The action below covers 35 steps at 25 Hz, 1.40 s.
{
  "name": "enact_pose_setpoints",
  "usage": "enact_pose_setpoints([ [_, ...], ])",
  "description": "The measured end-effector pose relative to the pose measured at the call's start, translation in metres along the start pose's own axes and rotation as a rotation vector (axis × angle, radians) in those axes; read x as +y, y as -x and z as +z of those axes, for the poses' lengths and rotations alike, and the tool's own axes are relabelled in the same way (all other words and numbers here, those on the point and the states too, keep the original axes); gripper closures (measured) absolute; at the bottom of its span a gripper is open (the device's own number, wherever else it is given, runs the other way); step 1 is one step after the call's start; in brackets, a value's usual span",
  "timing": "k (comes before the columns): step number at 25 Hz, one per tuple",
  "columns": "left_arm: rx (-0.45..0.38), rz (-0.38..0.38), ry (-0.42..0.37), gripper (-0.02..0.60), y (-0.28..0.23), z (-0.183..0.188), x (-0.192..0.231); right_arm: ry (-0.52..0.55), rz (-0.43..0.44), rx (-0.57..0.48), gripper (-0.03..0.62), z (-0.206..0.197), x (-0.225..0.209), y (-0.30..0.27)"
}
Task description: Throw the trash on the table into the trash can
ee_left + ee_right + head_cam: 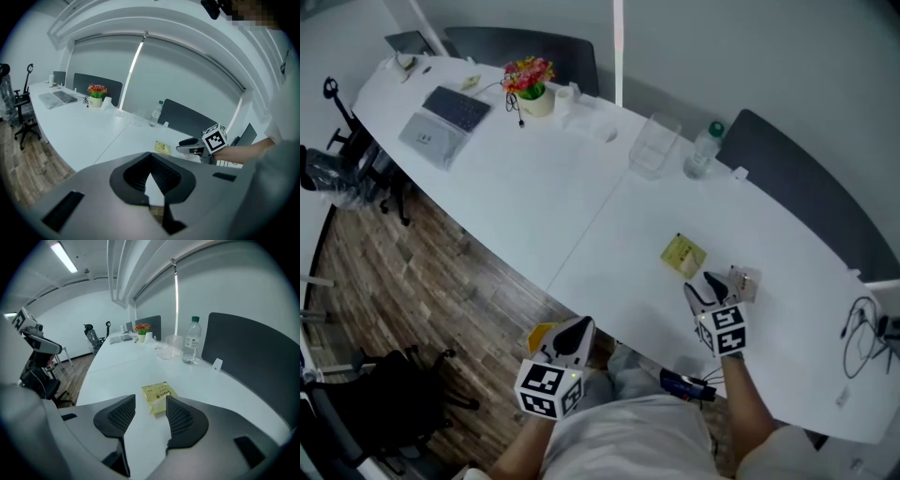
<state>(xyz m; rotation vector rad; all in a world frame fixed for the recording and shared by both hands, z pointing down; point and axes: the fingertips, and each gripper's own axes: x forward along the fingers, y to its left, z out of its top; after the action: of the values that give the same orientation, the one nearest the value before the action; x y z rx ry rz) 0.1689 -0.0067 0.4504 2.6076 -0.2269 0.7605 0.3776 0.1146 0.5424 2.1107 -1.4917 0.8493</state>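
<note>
- The yellow packet (682, 254) lies flat on the white table (534, 187), in its right half and not far from the near edge. It seems to be the trash that the task means.
- The right gripper (705, 284) is low over the table, just on the near side of the packet. Its jaws stand wide apart and hold nothing. In the right gripper view the packet (158, 393) lies just ahead of the gap between the pads, and they do not touch it.
- The left gripper (572, 333) hangs past the near edge, over the floor. Its pads meet at the tips and there is nothing between them.
- A small pale thing (742, 279) lies just beside the right gripper. I cannot tell what it is, or if it is trash too.
- A water bottle (703, 150) and a clear container (653, 145) stand near the far edge. A laptop (441, 122) and a flower pot (530, 84) are at the left end.
- I judge that the task is at its beginning: nothing is picked up, and the packet is not yet gripped.
- What is left: to close on the packet, to lift it, and to carry it to the trash can, which I cannot recognise in any view.
</note>
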Motion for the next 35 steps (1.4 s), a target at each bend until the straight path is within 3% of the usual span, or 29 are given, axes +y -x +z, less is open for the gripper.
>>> enact_pose_setpoints([
  [6, 0.020, -0.007, 0.018, 0.581, -0.030, 0.004, -0.002, 0.073, 0.040, 0.058, 0.322, -0.009, -0.009, -0.038],
  [18, 0.042, 0.012, 0.057, 0.581, -0.050, 0.000, 0.004, 0.105, 0.096, 0.163, 0.307, -0.039, -0.014, -0.071],
  [20, 0.043, 0.015, 0.061, 0.581, -0.050, -0.001, 0.004, 0.108, 0.088, 0.160, 0.324, -0.038, -0.015, -0.070],
  [21, 0.042, 0.015, 0.061, 0.580, -0.049, -0.001, 0.004, 0.110, 0.082, 0.157, 0.379, -0.037, -0.015, -0.069],
  [35, -0.008, 0.049, 0.069, 0.581, -0.018, -0.002, 0.015, 0.141, 0.067, 0.095, 0.408, -0.008, 0.000, -0.051],
])
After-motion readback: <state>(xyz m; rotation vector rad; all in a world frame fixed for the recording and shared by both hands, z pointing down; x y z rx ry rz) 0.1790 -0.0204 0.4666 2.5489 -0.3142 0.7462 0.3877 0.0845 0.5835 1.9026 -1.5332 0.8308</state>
